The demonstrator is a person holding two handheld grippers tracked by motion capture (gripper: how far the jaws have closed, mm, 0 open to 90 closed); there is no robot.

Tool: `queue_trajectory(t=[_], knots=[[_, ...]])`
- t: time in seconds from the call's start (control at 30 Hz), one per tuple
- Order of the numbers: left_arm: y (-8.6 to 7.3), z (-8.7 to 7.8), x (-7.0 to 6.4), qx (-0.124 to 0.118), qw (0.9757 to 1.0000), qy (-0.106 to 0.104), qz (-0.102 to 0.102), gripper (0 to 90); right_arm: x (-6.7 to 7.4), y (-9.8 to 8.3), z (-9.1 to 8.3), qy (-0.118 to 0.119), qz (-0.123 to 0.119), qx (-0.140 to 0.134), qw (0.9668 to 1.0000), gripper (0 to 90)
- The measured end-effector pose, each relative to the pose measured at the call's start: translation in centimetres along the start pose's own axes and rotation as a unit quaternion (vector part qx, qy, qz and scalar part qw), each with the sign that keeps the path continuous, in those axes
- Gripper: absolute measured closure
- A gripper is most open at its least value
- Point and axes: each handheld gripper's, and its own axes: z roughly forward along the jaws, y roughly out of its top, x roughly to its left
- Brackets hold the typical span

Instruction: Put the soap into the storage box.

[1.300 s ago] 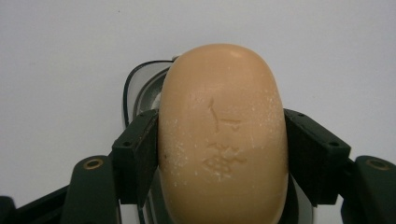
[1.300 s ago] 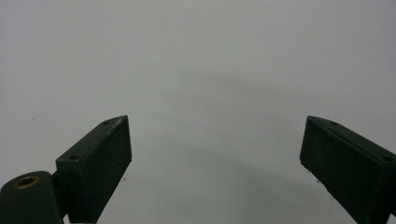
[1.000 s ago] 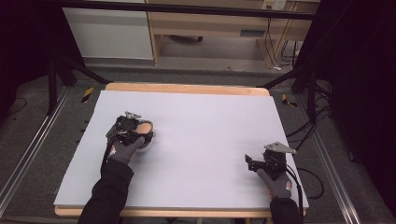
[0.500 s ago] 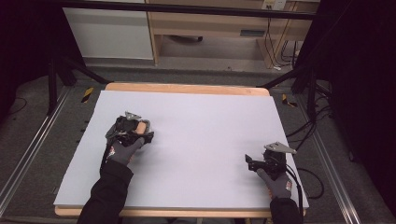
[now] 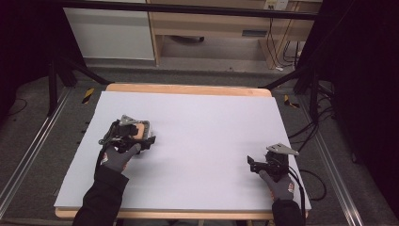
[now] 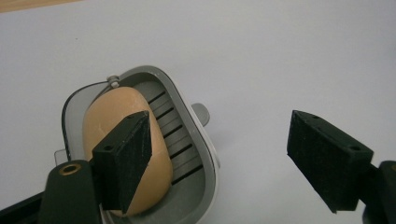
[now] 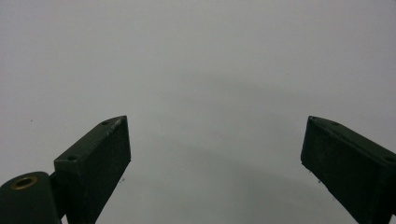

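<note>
Left gripper (image 6: 219, 154) hung released above the egg (image 6: 126, 154) in its slicer (image 6: 196, 154), perhaps just clear; right gripper (image 7: 215, 163) gaped empty.

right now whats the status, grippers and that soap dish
Left gripper open over the soap dish, nothing clamped. Tan soap bar lying in the dish. Right gripper open, parked above bare table sheet. Nothing in the way.

No lettering, label or number can be read anywhere (every surface looks plain).
</note>
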Motion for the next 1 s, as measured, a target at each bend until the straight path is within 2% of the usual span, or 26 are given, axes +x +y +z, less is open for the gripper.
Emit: queue_trajectory(t=[0.13,0.33,0.47,0.6,0.67,0.77,0.8,0.9,1.0], knots=[[-0.9,-1.0,0.2,0.0,1.0,0.003,0.009,19.8,0.0,0.0,0.0,-0.001,0.0,0.0,1.0,8.4],[-2.5,-2.8,0.9,-0.003,0.9998,0.013,0.012,17.3,0.0,0.0,-0.1,-0.001,0.001,0.001,1.0,8.3],[-3.7,-3.8,1.8,-0.008,0.9997,0.022,0.003,16.1,0.0,-0.1,0.0,-0.002,-0.001,0.004,1.0,8.3],[-5.4,-4.5,3.1,-0.012,0.9995,0.03,-0.006,15.9,-0.1,-0.4,0.0,-0.001,0.007,0.009,0.9999,8.3],[-6.1,-4.6,3.8,-0.006,0.9994,0.032,-0.013,15.7,-0.3,-0.5,0.0,-0.005,0.007,0.008,0.9999,8.3],[-6.8,-4.9,4.5,-0.008,0.999,0.041,-0.019,15.3,-0.5,-0.6,-0.1,-0.008,0.007,0.008,0.9999,8.3],[-6.9,-5.0,4.8,-0.01,0.9989,0.041,-0.02,14.9,-0.4,-0.7,-0.1,-0.007,0.014,0.009,0.9998,8.2],[-7.6,-5.3,5.3,-0.014,0.9987,0.045,-0.019,13.7,-0.5,-0.9,-0.2,-0.01,0.01,0.008,0.9999,7.6],[-8.2,-5.4,5.9,-0.016,0.9978,0.06,-0.026,14.1,-0.6,-1.0,-0.3,-0.011,0.011,0.009,0.9998,7.4]])
